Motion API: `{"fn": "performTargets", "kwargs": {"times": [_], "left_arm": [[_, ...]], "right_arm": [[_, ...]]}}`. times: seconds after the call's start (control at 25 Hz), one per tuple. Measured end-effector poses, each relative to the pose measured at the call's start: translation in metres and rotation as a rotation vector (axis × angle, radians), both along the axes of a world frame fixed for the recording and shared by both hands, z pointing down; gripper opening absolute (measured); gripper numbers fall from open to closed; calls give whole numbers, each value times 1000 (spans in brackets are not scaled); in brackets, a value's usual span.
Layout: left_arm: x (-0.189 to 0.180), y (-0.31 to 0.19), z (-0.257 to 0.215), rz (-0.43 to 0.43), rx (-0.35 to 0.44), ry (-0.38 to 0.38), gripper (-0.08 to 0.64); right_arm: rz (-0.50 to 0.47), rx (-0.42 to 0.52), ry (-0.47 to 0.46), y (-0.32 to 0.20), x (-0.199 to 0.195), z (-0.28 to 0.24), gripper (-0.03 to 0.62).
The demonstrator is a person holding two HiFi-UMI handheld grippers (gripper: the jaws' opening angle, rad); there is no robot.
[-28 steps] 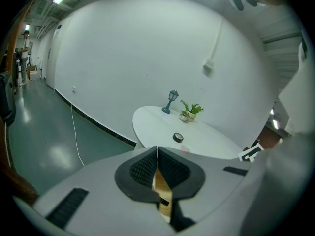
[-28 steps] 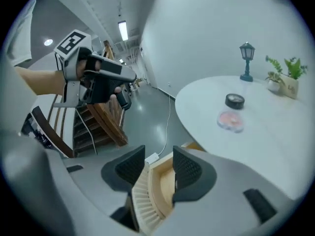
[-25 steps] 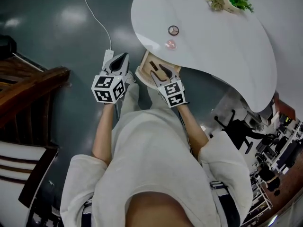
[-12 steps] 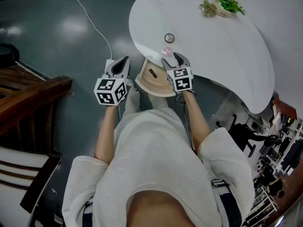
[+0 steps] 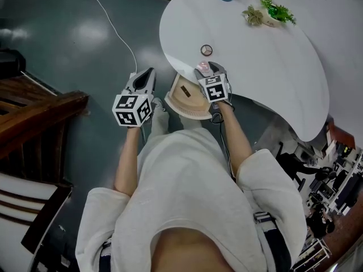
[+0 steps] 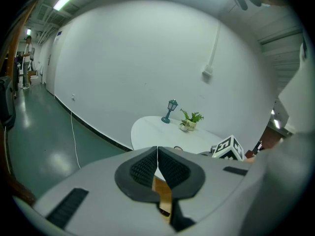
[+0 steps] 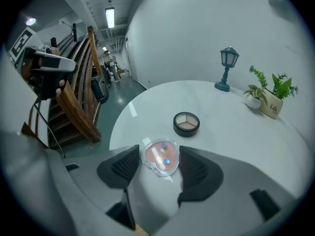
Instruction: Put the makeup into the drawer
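Your right claw point(image 5: 207, 67), its jaws having just been opening wide, is straddling the heart-shaped compact point(image 7: 160, 157) without pressing it. The compact is lying near the desk point(image 5: 266, 55) edge, above the open drawer point(image 5: 184, 92). Closing off-centre is risking flicking it to the floor point(image 5: 85, 38). Your left claw point(image 6: 157, 151) is hovering clenched and empty. The right claw is hiding part of the drawer.

The right gripper point(image 5: 207, 68) has swung from over the open drawer point(image 5: 182, 100) to the white table point(image 5: 266, 61) edge. Its jaws have just been opening and now flank the pink heart-shaped compact point(image 7: 160, 157) without pressing it.
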State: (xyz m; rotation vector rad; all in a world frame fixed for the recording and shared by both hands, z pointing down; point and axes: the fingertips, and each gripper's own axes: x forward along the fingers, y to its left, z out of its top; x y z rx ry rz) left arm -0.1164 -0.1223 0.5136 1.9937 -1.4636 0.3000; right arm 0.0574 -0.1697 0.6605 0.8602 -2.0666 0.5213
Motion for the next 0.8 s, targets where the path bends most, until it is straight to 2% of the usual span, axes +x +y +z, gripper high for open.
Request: {"fn": "performTargets", "kwargs": {"times": [0.08,0.44,0.8], "left_arm": [[-1,-1,0,0,1,0,12],[3,6,2,7,-7,9,12],[5,24,15,4,-29,16,12]], "right_arm": [[9,9,0,-2,1,0,232],[-11,24,-42,5,-2,-15,230],[-61,66,-113,56,-14,-45,230]]}}
